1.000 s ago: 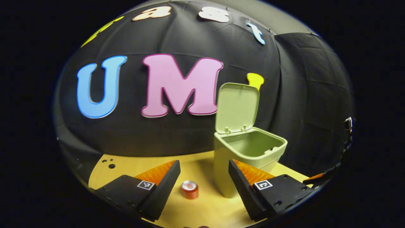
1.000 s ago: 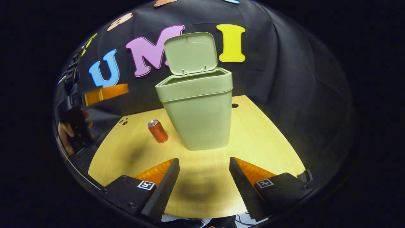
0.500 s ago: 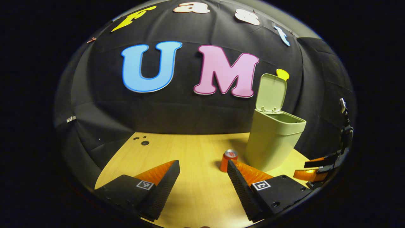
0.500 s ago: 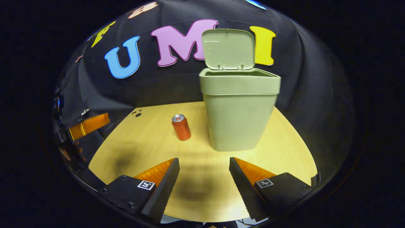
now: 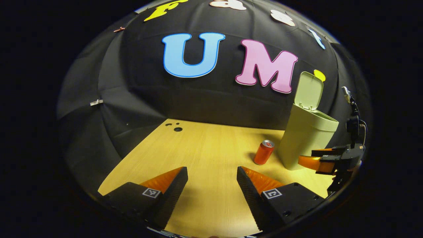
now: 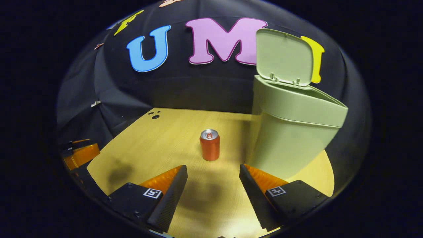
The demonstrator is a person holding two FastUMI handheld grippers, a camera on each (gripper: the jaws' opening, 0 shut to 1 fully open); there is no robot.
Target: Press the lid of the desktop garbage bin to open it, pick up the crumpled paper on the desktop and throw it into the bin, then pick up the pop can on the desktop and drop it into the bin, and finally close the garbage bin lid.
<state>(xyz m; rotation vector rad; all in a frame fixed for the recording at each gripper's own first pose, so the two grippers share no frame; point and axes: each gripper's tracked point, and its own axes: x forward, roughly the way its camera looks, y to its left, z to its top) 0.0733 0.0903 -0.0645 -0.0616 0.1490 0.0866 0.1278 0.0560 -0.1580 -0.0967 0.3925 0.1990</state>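
standing upright, cylindrical pop can (image 6: 210,144) beside smooth plastic bin (image 6: 290,132), lid (image 6: 284,57) raised; both grippers' fingers spread.

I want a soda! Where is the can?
In the right gripper view the can stands upright on the table, just left of the open bin.

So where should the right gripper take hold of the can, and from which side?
Grip the pop can around its mid-body, coming in level from the front. It stands upright on the desktop, apart from the bin, straight ahead of the open right gripper.
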